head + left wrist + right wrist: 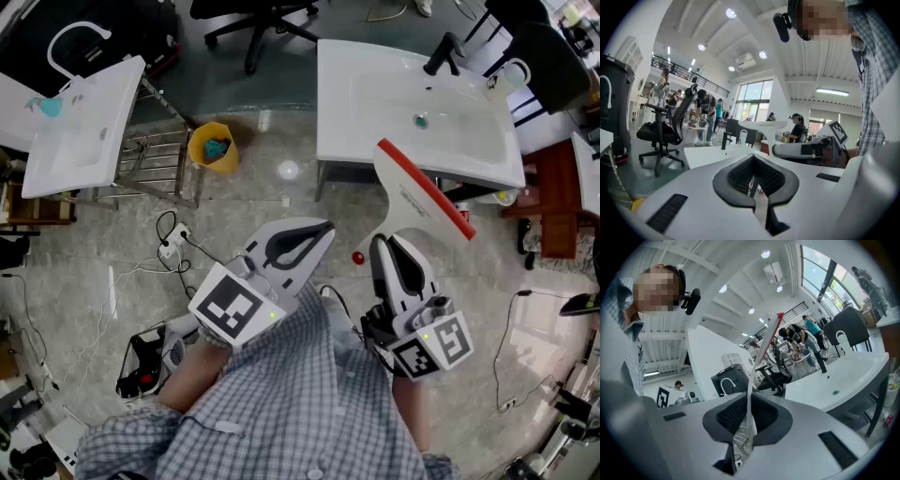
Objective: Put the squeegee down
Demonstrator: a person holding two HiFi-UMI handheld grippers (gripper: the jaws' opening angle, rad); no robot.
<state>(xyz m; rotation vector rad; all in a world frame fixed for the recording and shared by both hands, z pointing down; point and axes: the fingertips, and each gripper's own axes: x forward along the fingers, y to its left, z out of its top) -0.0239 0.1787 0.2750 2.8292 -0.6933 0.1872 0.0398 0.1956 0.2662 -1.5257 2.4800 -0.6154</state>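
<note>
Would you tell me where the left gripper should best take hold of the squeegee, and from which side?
Probably the white neck of the squeegee, between its red blade and the right gripper, shut on the lower end. It is a thin flat plate, so the left gripper, now shut, should come from the left and close on the flat faces.

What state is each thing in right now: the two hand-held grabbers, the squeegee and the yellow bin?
Left gripper: shut, holding nothing.
Squeegee: held up off the floor, not yet put down.
Right gripper: shut on the squeegee's handle.
Yellow bin: upright on the floor, something teal inside.
</note>
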